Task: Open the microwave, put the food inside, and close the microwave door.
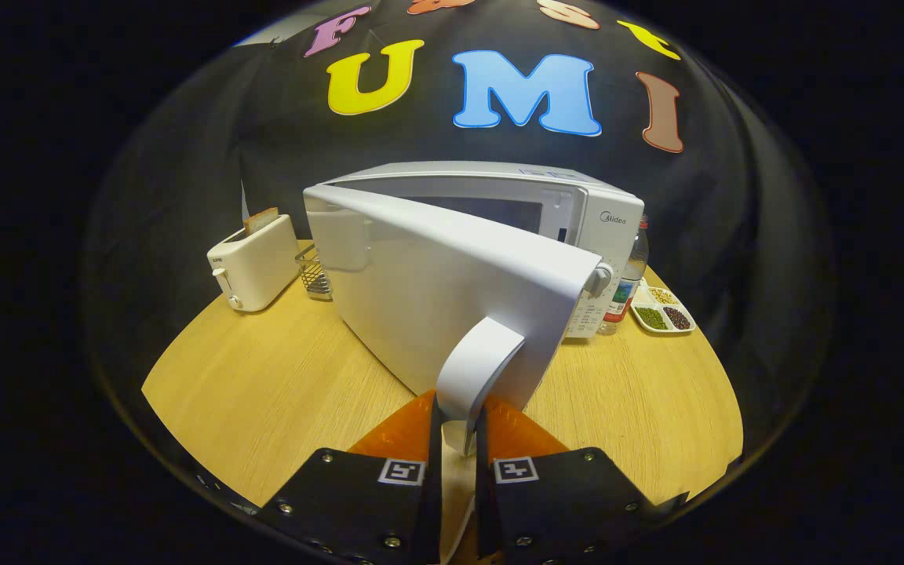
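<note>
A white microwave (577, 208) stands on the wooden table (264, 392), its door (428, 306) swung partly open toward me. The door's curved white handle (474, 377) reaches down between my fingers, and my gripper (458, 428) is shut on it, one finger pressing each side. Part of the dark cavity (491, 210) shows behind the door's top edge. The control panel with a dial (599, 278) sits at the microwave's right end. A small tray with green, brown and pale foods (662, 310) lies to the right of the microwave.
A white toaster (254, 263) with a bread slice in it stands left of the microwave, a wire basket (314, 271) beside it. A bottle (631, 278) stands behind the microwave's right corner. Bare tabletop spreads left and right of my fingers.
</note>
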